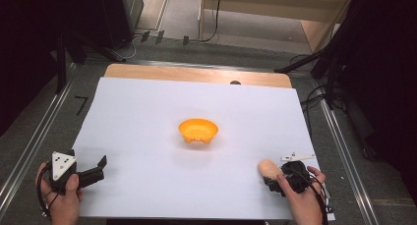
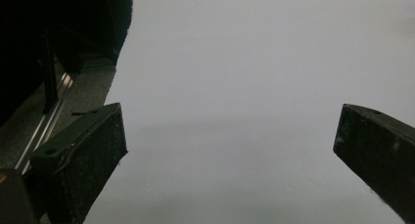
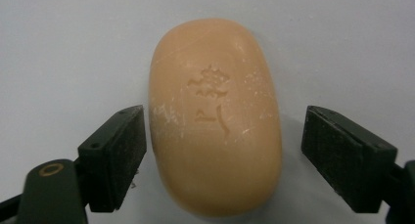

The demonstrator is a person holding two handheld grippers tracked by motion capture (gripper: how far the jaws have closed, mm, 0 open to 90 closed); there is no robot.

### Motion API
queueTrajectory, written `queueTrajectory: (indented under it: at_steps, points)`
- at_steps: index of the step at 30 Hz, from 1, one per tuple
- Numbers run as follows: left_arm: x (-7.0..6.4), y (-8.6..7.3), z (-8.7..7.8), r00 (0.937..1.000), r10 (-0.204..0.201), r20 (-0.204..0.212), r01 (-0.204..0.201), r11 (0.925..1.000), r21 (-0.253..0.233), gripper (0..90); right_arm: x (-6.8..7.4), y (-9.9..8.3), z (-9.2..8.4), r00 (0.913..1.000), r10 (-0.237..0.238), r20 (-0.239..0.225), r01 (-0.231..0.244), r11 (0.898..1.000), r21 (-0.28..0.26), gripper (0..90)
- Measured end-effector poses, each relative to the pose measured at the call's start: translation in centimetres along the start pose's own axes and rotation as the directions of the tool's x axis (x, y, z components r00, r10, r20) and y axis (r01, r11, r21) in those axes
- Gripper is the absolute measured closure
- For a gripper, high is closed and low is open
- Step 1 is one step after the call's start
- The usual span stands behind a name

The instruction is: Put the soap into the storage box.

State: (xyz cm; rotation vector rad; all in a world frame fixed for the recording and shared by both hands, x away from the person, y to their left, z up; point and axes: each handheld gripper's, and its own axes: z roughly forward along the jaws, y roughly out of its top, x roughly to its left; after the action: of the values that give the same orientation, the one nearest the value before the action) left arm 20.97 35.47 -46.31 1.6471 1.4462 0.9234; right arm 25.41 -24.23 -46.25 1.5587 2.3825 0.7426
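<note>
Peach-coloured soap (image 3: pixel 215 116) lies flat between the right tongs (image 3: pixel 222 158), whose jaws sit partly open, ready to pinch it. Left tongs (image 2: pixel 230 150) wait wide open, holding nothing.

The soap (image 3: pixel 215 116) is a pale peach-tan, with a stamped emblem in a slightly darker tone on its face and faint whitish scuffs around it. It lies on a plain white sheet (image 1: pixel 147 117), unpatterned. At the sheet's middle sits a bright orange bowl (image 1: pixel 198 130). Beyond the sheet's far edge a strip of light wood table (image 1: pixel 196 73) shows. Both grippers are black: the right gripper (image 3: pixel 222 150) beside the soap, the left gripper (image 1: pixel 98 170) topped by a grey plate with dark dots.
</note>
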Motion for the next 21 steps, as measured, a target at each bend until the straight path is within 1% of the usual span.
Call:
queueTrajectory:
  at_steps: [3, 6, 7, 8, 9, 10, 12, 15, 17, 19, 21]
  points:
    - [-0.02, 0.01, 0.02, 1.0000, -0.001, 0.000, 0.001, 1.0000, 0.002, 0.0, 0.19, 0.12, 0.43, 0.9999, -0.010, 0.008, 0.010, 1.000, 0.004, 20.4]
    - [-0.01, 0.01, 0.01, 1.0000, -0.001, 0.000, 0.001, 1.0000, 0.002, 0.0, 0.27, 0.15, 0.46, 0.9998, -0.016, 0.015, 0.016, 1.000, 0.002, 23.1]
    - [-0.01, 0.01, 0.01, 1.0000, -0.001, 0.000, 0.001, 1.0000, 0.002, 0.0, 0.43, 0.15, 0.50, 0.9992, -0.032, 0.026, 0.032, 0.999, 0.007, 27.0]
    - [-0.01, 0.01, 0.01, 1.0000, -0.002, 0.000, 0.002, 1.0000, 0.002, 0.0, 0.47, 0.15, 0.57, 0.9981, -0.047, 0.039, 0.047, 0.999, 0.006, 28.6]
    - [-0.01, 0.01, 0.01, 1.0000, -0.002, 0.000, 0.002, 1.0000, 0.002, 0.0, 0.47, 0.15, 0.57, 0.9981, -0.047, 0.039, 0.047, 0.999, 0.006, 28.6]
    - [-0.02, 0.00, 0.02, 1.0000, -0.002, 0.000, 0.002, 1.0000, 0.002, 0.0, 0.59, 0.17, 0.59, 0.9973, -0.051, 0.052, 0.051, 0.999, 0.014, 29.7]
    - [-0.02, 0.00, 0.01, 1.0000, -0.001, -0.001, 0.001, 1.0000, 0.001, 0.0, 0.62, 0.21, 0.62, 0.9972, -0.049, 0.055, 0.048, 0.999, 0.018, 29.8]
    - [0.01, 0.00, -0.01, 1.0000, -0.002, -0.002, 0.002, 1.0000, 0.002, 0.0, 0.67, 0.16, 0.66, 0.9976, -0.044, 0.054, 0.043, 0.999, 0.015, 29.9]
    - [0.02, 0.00, -0.01, 1.0000, -0.002, -0.001, 0.002, 1.0000, 0.000, 0.0, 0.56, 0.09, 0.65, 0.9976, -0.048, 0.050, 0.048, 0.999, 0.009, 30.5]
    - [0.03, -0.01, -0.01, 1.0000, -0.003, -0.001, 0.003, 1.0000, 0.001, 0.0, 0.45, 0.08, 0.61, 0.9972, -0.060, 0.043, 0.060, 0.998, 0.008, 32.7]
    - [0.04, -0.02, -0.05, 1.0000, -0.004, -0.002, 0.004, 1.0000, -0.002, 0.0, 0.23, 0.28, 0.56, 0.9970, -0.072, 0.028, 0.072, 0.997, 0.024, 33.2]
